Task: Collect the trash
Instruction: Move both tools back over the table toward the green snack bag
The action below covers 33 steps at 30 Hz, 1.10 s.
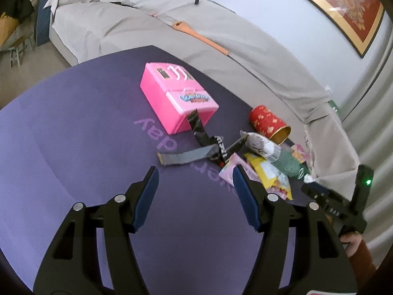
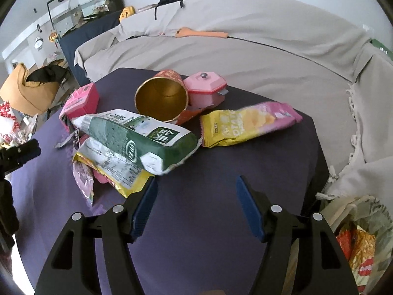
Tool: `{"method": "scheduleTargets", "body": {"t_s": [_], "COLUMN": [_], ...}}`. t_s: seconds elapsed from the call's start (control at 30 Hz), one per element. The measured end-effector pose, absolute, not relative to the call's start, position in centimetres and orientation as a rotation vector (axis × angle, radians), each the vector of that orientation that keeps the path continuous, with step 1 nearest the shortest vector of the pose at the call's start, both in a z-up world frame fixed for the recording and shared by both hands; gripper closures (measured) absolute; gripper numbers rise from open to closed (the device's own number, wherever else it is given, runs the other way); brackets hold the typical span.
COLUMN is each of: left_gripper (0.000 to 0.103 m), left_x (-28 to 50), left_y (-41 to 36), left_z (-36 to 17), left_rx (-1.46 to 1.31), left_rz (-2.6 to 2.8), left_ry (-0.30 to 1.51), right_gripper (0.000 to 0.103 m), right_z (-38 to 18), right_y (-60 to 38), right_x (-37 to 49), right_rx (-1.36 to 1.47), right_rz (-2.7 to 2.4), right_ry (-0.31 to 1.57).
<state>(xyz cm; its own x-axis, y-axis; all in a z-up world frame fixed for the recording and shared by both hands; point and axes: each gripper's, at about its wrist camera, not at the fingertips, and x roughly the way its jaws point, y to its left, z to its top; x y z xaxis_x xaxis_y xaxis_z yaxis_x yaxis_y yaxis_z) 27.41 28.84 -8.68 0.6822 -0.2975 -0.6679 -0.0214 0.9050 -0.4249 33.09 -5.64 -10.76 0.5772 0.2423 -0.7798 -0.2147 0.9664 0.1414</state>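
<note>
A pile of trash lies on the purple table (image 2: 221,196). A green and white snack bag (image 2: 145,137) lies on top of a yellow wrapper (image 2: 118,172), and a pink and yellow chip bag (image 2: 248,124) lies to the right. A red and gold can (image 2: 162,98) lies on its side with its mouth toward me. My right gripper (image 2: 196,191) is open and empty just in front of the green bag. My left gripper (image 1: 194,179) is open and empty above the table (image 1: 73,135), left of the wrappers (image 1: 265,169). The can also shows in the left wrist view (image 1: 269,123).
A pink toy case (image 1: 176,95) with black and grey strips (image 1: 196,145) lies mid-table. A pink toy pot (image 2: 206,88) stands behind the can. A bag holding wrappers (image 2: 356,241) hangs off the table's right edge. A covered sofa (image 2: 245,49) with a wooden spoon (image 1: 199,36) runs behind.
</note>
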Motion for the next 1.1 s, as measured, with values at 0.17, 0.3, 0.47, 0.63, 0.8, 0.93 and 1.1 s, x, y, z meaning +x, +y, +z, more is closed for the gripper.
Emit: {"method": "scheduleTargets", "body": {"t_s": [0.17, 0.3, 0.47, 0.63, 0.8, 0.93, 1.1], "left_gripper": [0.042, 0.042, 0.042, 0.042, 0.075, 0.097, 0.101], "left_x": [27.9, 29.2, 31.4, 33.7, 34.2, 32.9, 29.7], "left_y": [29.7, 28.9, 27.2, 24.3, 23.2, 23.4, 24.1], "left_z": [-8.2, -8.3, -9.5, -10.8, -11.0, -10.8, -9.7], "left_rx": [-0.414, -0.388, -0.392, -0.311, -0.238, -0.242, -0.243], "left_rz": [-0.214, -0.24, -0.183, -0.151, -0.144, -0.168, -0.212], "left_ry": [0.777, 0.786, 0.853, 0.907, 0.925, 0.931, 0.913], "right_gripper": [0.04, 0.04, 0.04, 0.04, 0.036, 0.034, 0.034], "right_z": [-11.6, -12.5, -12.6, -12.6, -12.7, -12.7, -12.7], "right_y": [-6.5, -6.5, -6.7, -6.8, -5.6, -5.7, -5.5], "right_x": [32.7, 32.6, 32.3, 32.4, 32.5, 32.6, 32.6], "right_rx": [0.084, 0.1, 0.108, 0.095, -0.003, 0.004, -0.027], "right_rz": [0.278, 0.296, 0.308, 0.317, 0.318, 0.328, 0.343], "right_ry": [0.928, 0.941, 0.919, 0.924, 0.946, 0.953, 0.963]}}
